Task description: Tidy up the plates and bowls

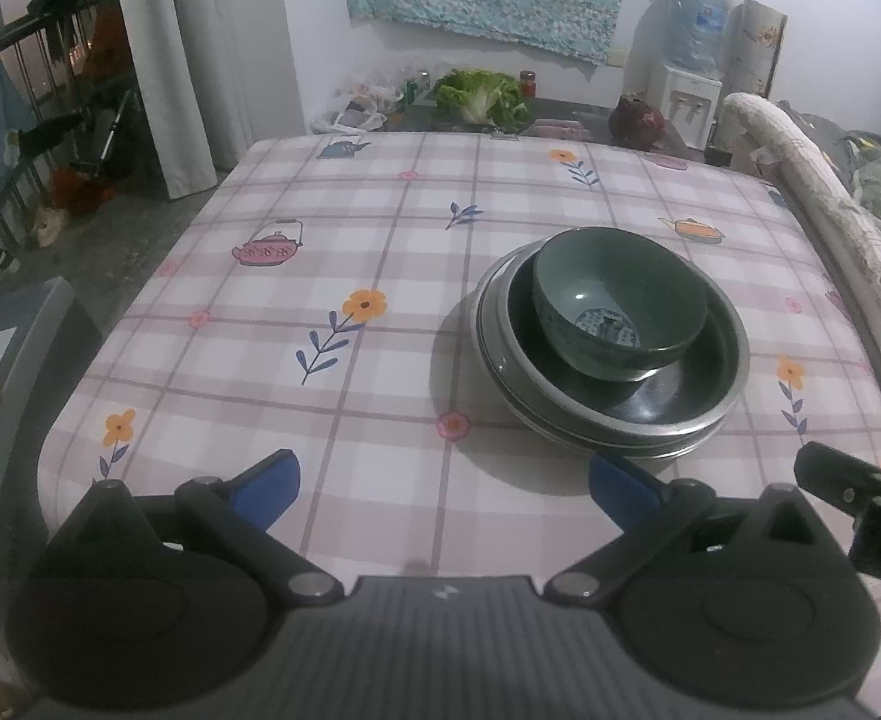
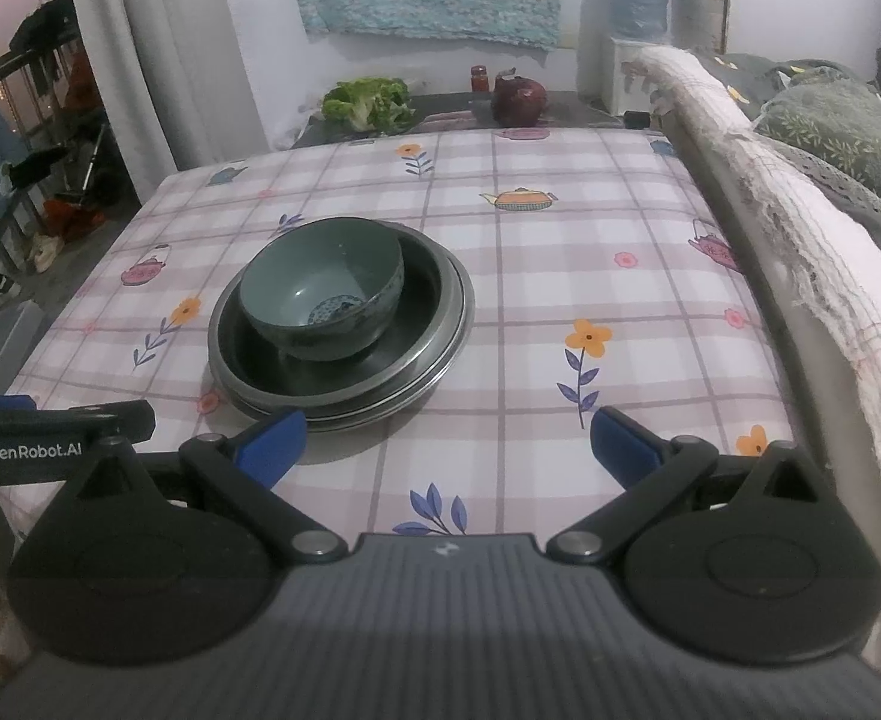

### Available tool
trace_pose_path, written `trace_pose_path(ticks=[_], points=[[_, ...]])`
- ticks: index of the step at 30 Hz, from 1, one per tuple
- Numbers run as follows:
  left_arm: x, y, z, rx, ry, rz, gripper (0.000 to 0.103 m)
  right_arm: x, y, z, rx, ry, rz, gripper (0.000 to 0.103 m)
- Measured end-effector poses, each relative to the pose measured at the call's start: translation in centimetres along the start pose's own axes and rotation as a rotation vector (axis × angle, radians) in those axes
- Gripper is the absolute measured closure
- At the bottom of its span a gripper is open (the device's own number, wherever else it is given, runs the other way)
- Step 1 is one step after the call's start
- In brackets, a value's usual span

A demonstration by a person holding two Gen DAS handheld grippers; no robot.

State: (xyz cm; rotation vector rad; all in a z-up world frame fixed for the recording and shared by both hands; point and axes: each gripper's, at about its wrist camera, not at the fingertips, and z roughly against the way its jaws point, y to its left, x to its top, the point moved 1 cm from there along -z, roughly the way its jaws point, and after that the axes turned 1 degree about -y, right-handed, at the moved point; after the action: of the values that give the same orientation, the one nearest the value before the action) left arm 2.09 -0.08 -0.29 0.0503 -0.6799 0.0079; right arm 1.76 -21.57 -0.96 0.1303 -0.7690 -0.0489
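Observation:
A dark green bowl (image 1: 617,306) with a blue pattern inside sits in a black dish (image 1: 668,396), which rests on stacked metal plates (image 1: 650,447) on the checked tablecloth. In the right wrist view the same bowl (image 2: 320,294), black dish (image 2: 416,300) and metal plates (image 2: 461,324) lie ahead to the left. My left gripper (image 1: 443,489) is open, short of the stack, nothing between its blue pads. My right gripper (image 2: 449,444) is open too, near the table's front edge, its left pad close to the plates' rim. The right gripper's side (image 1: 860,498) shows at the left wrist view's right edge.
The table (image 1: 320,360) carries a pink plaid cloth with teapots and flowers. Beyond its far edge a lower surface holds lettuce (image 1: 482,96), a dark red round object (image 1: 635,120) and jars. A padded rail (image 2: 800,228) runs along the right side. A grey box (image 1: 14,348) stands left.

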Motion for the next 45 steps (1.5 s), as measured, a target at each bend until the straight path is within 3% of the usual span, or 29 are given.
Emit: trace_pose_path(ticks=[45], points=[[0.1, 0.1, -0.5, 0.010, 0.021, 0.023, 0.000, -0.2, 0.2, -1.3, -0.005, 0.044, -0.001, 0.001]])
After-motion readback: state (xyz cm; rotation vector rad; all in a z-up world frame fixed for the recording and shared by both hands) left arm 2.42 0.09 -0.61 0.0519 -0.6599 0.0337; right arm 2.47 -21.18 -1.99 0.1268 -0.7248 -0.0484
